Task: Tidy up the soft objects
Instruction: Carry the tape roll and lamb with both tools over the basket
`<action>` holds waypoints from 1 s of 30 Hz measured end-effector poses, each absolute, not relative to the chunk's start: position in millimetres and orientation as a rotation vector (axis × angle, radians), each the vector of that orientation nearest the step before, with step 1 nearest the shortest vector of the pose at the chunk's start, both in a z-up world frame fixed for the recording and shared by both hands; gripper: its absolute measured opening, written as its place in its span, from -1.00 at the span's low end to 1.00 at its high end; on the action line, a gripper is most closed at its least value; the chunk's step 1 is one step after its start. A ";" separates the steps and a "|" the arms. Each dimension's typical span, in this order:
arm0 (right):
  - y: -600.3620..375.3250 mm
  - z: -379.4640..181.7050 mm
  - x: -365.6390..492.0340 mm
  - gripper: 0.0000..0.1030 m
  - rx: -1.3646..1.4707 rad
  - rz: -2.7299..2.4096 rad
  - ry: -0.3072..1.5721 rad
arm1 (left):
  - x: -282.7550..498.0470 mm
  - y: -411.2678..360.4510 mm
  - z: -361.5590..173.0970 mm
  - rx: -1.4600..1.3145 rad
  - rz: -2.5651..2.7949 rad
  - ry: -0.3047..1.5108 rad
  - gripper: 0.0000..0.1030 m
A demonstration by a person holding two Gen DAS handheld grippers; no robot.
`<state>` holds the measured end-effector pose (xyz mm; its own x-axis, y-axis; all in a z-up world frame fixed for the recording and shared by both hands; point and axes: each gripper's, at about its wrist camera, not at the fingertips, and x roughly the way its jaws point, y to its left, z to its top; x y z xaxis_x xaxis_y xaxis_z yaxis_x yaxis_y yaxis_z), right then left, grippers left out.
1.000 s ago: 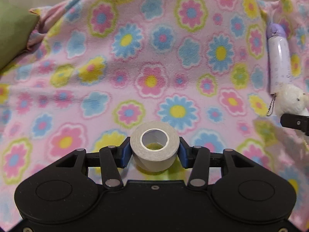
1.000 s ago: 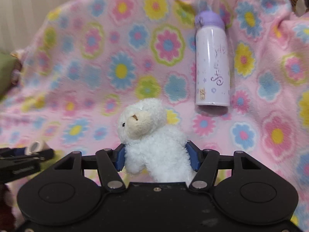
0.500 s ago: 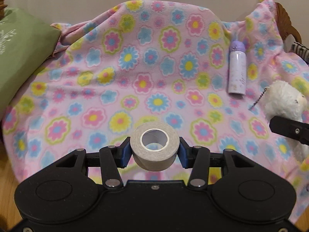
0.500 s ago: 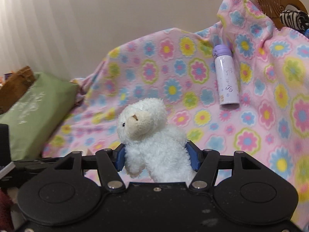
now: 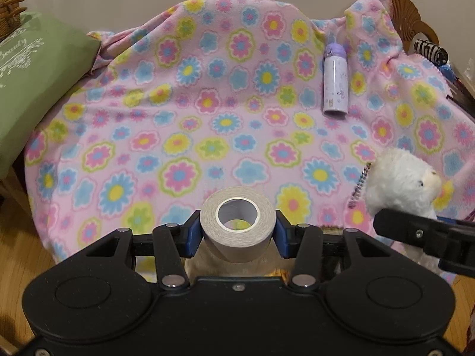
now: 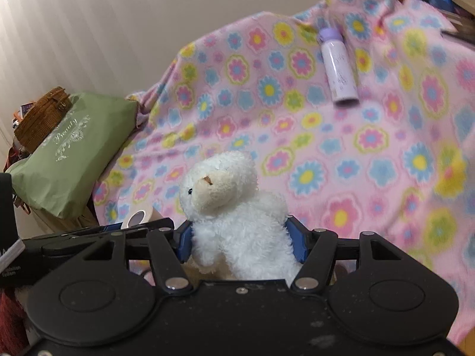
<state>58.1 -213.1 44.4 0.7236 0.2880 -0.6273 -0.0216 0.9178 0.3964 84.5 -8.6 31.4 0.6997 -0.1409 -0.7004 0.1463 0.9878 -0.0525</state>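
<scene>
Landmark: flowered fleece blanket [image 5: 207, 124], draped over a raised surface that it hides.
Left gripper [image 5: 237, 231]: clenched on a roll of beige tape [image 5: 237, 225], blue pads pressing both sides, hole facing the camera — held over the blanket's near edge.
Right gripper [image 6: 239, 237]: grasping a white plush lamb [image 6: 234, 207] around the body, head up, above the blanket's near left part.
Open room: the blanket's wide middle lies bare between the tape and the lilac bottle [image 5: 335, 86], which lies on its side near the far right corner.
Edges: wooden floor [image 5: 26, 249] shows past the blanket's near left edge; a green printed cushion [image 5: 35, 89] is beside the left edge, with a wicker basket [image 6: 41, 118] behind it.
Hard to make out: the lamb's lower half is hidden behind the gripper body; a beaded chain [image 5: 359, 190] hangs from the lamb — its attachment is unclear. Beyond the blanket's far right corner, a carved wooden piece [image 5: 409, 20] and a striped item are cut off.
</scene>
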 end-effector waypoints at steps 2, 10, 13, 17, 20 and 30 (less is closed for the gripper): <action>-214.2 42.7 50.4 0.20 0.392 0.173 0.758 | 78.4 -9.4 30.5 0.014 -0.152 0.780 -0.07; -213.0 46.1 23.2 0.21 0.381 0.166 0.772 | 55.9 -12.9 31.7 0.039 -0.134 0.779 -0.07; -212.5 46.3 19.3 0.22 0.383 0.166 0.791 | 54.7 -11.5 28.9 0.035 -0.132 0.797 -0.07; -209.0 42.6 25.2 0.22 0.382 0.159 0.824 | 59.8 -8.2 22.3 0.015 -0.137 0.839 -0.07; -205.9 37.7 33.0 0.22 0.379 0.152 0.852 | 65.5 -6.8 18.3 0.009 -0.132 0.858 -0.07; -196.0 30.2 47.6 0.23 0.327 0.140 0.893 | 75.0 -0.3 10.5 -0.016 -0.122 0.895 -0.07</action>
<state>47.6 -196.0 30.2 0.6222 0.2546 -0.7403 0.0155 0.9414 0.3368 75.0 -0.3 10.5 0.6193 -0.1132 -0.7770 0.0996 0.9929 -0.0652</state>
